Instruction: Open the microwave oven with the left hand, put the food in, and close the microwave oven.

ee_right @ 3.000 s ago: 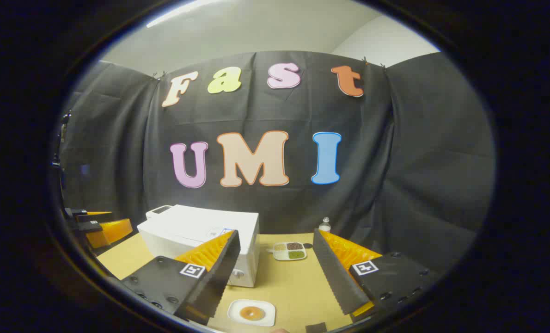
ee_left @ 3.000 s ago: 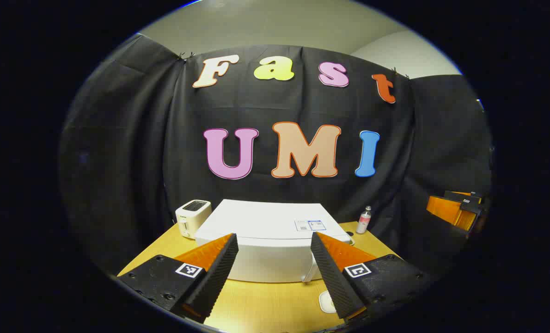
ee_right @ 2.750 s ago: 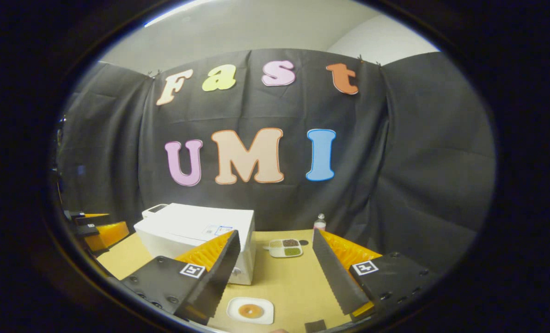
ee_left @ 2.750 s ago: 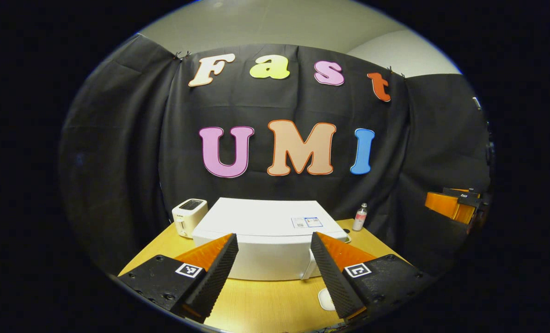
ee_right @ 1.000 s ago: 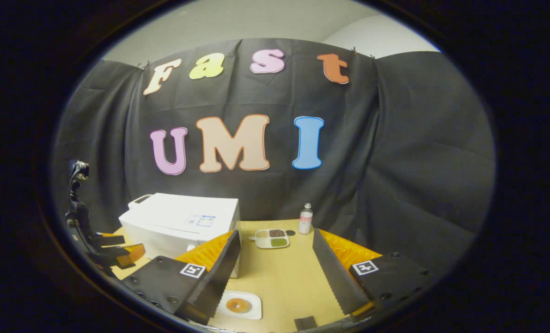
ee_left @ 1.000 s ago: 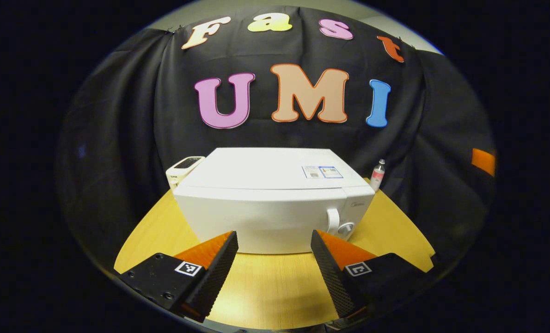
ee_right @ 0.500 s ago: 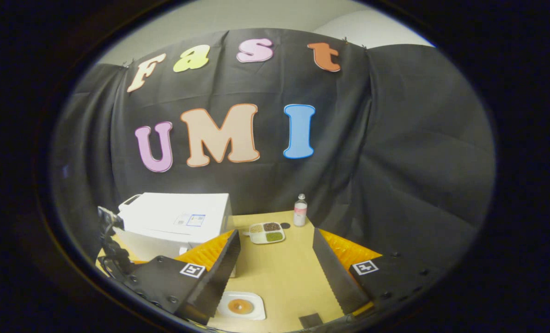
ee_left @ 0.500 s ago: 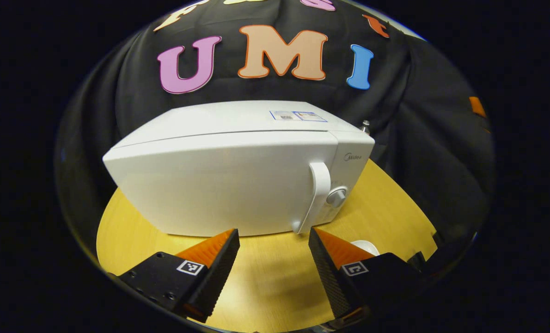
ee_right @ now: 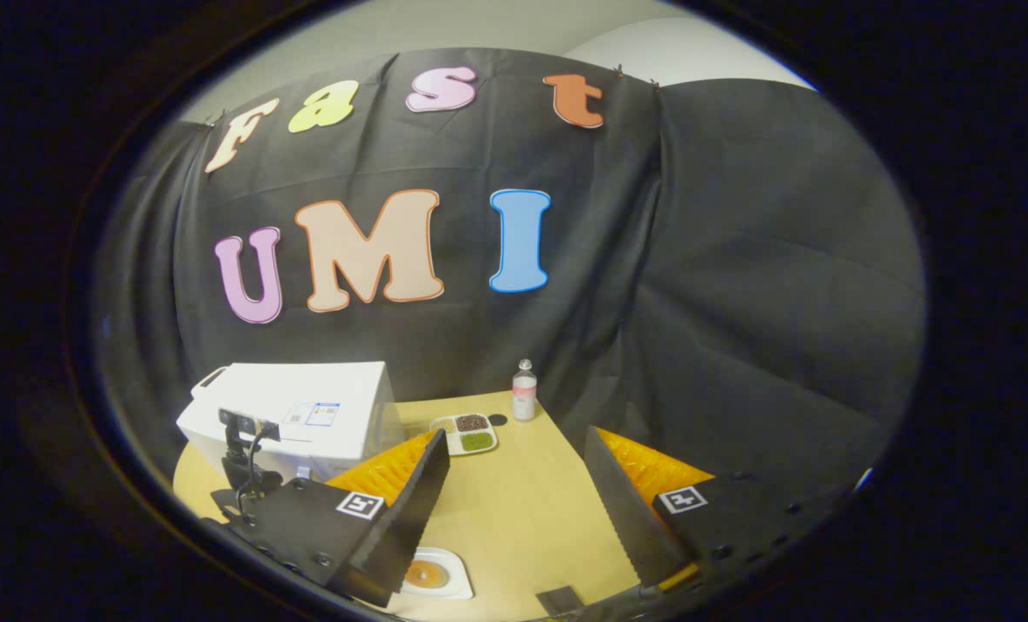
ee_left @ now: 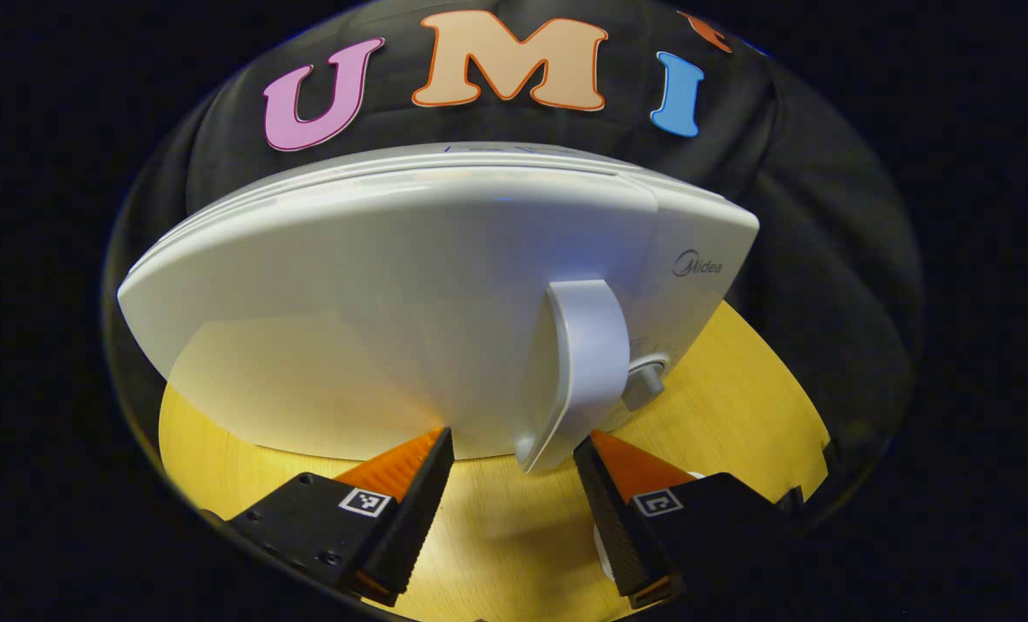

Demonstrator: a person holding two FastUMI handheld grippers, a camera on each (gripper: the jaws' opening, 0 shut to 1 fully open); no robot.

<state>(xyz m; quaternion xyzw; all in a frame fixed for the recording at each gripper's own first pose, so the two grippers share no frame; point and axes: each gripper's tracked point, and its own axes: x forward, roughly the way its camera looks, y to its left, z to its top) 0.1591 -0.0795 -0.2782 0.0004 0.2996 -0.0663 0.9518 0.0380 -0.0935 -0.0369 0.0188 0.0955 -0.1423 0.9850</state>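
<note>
Microwave handle (ee_left: 581, 363) sits between the left gripper's (ee_left: 512, 453) wide-open, empty fingers (ee_left: 415, 492).

left gripper (ee_left: 512, 466) agape; right gripper (ee_right: 516, 466) agape

Surfaces around the microwave (ee_left: 376, 285)

Microwave shell and door handle (ee_left: 579, 363): smooth white plastic-looking finish, slight sheen. Table (ee_left: 739, 389) under it: pale wood-grain top, light sheen, smooth. Wall cloth (ee_right: 739, 285) behind it: black matt fabric, hanging in folds. Right of the microwave: bottle (ee_right: 524, 390), clear plastic look; plate (ee_right: 432, 574) in front, white, smooth. Left gripper (ee_left: 511, 505) fingers (ee_left: 410, 518): ribbed, matt inner faces.
</note>
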